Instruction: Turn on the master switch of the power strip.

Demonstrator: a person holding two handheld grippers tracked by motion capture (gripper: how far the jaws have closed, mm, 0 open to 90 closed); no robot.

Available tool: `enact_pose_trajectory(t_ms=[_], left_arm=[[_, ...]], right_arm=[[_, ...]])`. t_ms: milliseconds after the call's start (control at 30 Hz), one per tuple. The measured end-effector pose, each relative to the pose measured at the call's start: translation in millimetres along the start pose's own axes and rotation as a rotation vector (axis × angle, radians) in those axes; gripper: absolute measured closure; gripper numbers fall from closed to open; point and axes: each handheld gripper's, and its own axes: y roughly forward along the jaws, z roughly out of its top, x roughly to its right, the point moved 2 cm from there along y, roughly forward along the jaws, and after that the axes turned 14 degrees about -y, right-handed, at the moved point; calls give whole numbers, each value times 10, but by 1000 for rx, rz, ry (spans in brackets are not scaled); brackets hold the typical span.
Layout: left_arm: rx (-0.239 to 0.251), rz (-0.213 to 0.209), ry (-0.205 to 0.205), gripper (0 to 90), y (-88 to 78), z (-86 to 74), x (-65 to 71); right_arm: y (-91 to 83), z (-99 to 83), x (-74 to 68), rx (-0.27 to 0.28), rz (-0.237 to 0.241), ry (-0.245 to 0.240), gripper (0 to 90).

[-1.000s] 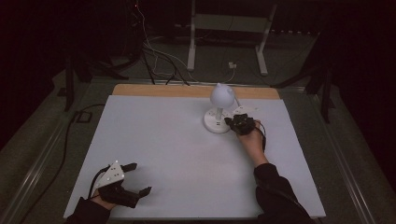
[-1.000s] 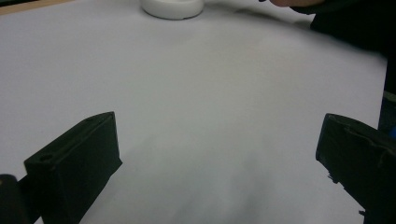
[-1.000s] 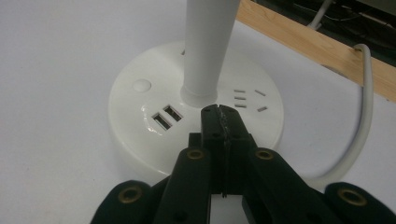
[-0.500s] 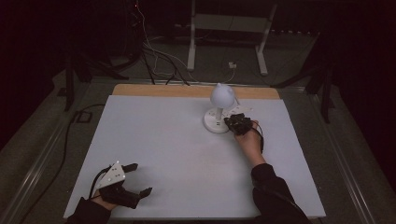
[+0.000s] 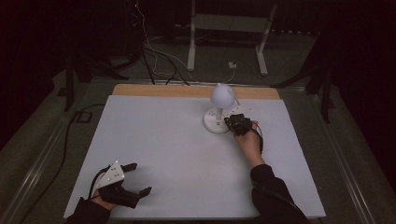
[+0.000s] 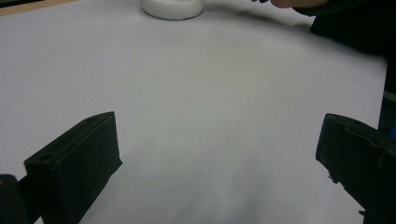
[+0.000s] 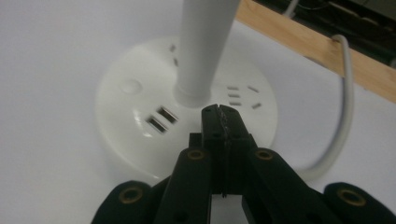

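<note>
A white desk lamp (image 5: 220, 97) with a round base (image 5: 215, 125) stands at the back of the white table (image 5: 168, 149), right of the middle. My right gripper (image 5: 232, 122) is shut with nothing between its jaws, its tips over the base's right side. In the right gripper view, the shut tips (image 7: 220, 111) hover just in front of the lamp's stem (image 7: 203, 46), near two USB ports (image 7: 159, 119) and a round button (image 7: 130, 87). My left gripper (image 5: 138, 178) rests open at the table's near left corner; its jaws stand wide apart over bare table (image 6: 205, 121).
The lamp's white cable (image 7: 340, 107) curves off the base toward the wooden back edge (image 7: 308, 39). A metal stand (image 5: 229, 32) and loose cables lie on the dark floor behind the table. The lamp base (image 6: 172, 8) shows far off in the left gripper view.
My right gripper has edged slightly left, closer onto the lamp base. The left gripper has stayed put.
</note>
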Motion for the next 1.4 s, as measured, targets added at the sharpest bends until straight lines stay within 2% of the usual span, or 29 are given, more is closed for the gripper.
enact_pose_trajectory(t_ms=[133, 367, 400, 500, 600, 667, 733, 767, 800, 867, 900, 1000, 1200, 1267, 1300, 1333, 1400], left_arm=[[1, 3, -6, 2, 0, 0, -15], [0, 1, -8, 2, 7, -1, -18], [0, 1, -8, 2, 5, -1, -17], [0, 2, -5, 2, 1, 0, -14], [1, 1, -6, 2, 0, 1, -16], [2, 2, -6, 2, 0, 3, -17], [2, 4, -4, 2, 0, 4, -13], [4, 4, -3, 2, -1, 5, -10], [5, 4, -3, 2, -3, 5, -7], [5, 5, -2, 2, -5, 5, -6], [5, 5, -3, 2, -4, 5, -6], [4, 4, -4, 2, -1, 5, -10], [8, 4, -6, 2, -6, 6, -7], [8, 3, -6, 2, -7, 7, -8], [8, 3, -6, 2, -6, 7, -8], [7, 3, -6, 2, -5, 7, -8], [7, 3, -6, 2, -5, 7, -7]], right_arm=[[-80, 9, 38, 57, 13, 26, 900], [-182, 44, 110, 81, 46, 49, 900], [-214, 49, 130, 93, 76, 70, 899], [-242, 57, 135, 100, 99, 74, 867], [-285, 86, 121, 98, 130, 67, 742], [-308, 106, 113, 103, 132, 67, 637], [-335, 122, 102, 110, 142, 64, 569], [-335, 122, 102, 110, 142, 64, 569], [-356, 136, 88, 117, 167, 68, 501], [-372, 152, 71, 119, 180, 67, 421], [-372, 152, 71, 119, 180, 67, 421], [-387, 191, 34, 108, 206, 71, 213], [-430, 238, 3, 117, 232, 78, 119], [-462, 270, -16, 117, 234, 65, 48], [-462, 270, -16, 117, 234, 65, 48], [-489, 282, -25, 117, 255, 58, 5], [-505, 286, -31, 123, 267, 57, 0]])
